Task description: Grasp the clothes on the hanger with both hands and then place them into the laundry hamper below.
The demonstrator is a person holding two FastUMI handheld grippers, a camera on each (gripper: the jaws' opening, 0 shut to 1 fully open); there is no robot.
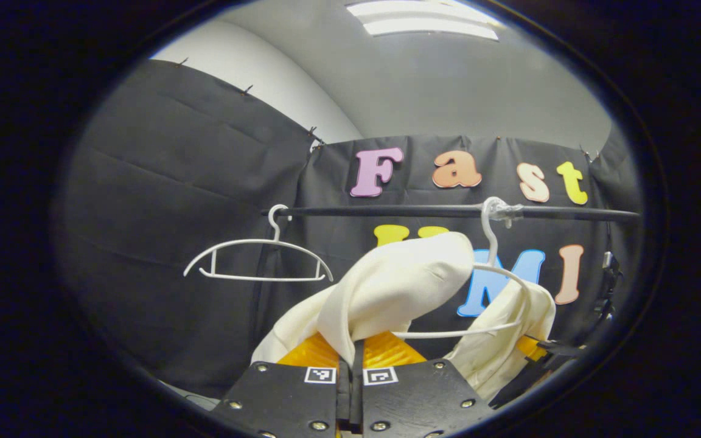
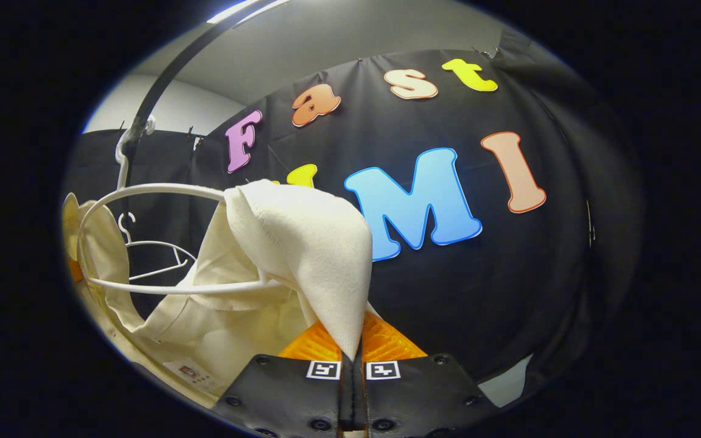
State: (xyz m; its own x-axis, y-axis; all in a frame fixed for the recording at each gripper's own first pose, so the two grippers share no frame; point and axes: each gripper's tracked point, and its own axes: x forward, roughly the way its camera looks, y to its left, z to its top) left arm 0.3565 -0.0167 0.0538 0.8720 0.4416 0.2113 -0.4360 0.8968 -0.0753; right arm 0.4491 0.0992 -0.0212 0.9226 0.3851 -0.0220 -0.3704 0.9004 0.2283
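The cream garment (image 1: 399, 286) hangs on a white hanger (image 1: 496, 286) hooked over the black rail (image 1: 423, 211), near the rail's right end as the left gripper view shows it; a second, bare white hanger (image 1: 258, 258) hangs toward the rail's left end. The cloth looks soft, light and limp, a knit or woven top that folds wherever it is pinched and should slide off the smooth hanger arms with little force. It will likely sag between the two holds, so taking it at each shoulder, near the ends of the hanger arms, seems the sound choice.

The left gripper (image 1: 350, 365) has its fingers closed almost together with a fold of one shoulder clamped between them, the cloth rising in a peak above the tips. The right gripper (image 2: 352, 356) is likewise nearly closed, pinching a drooping corner of the other shoulder, just beside the hanger's curved arm (image 2: 162, 190). The garment remains draped over the hanger.
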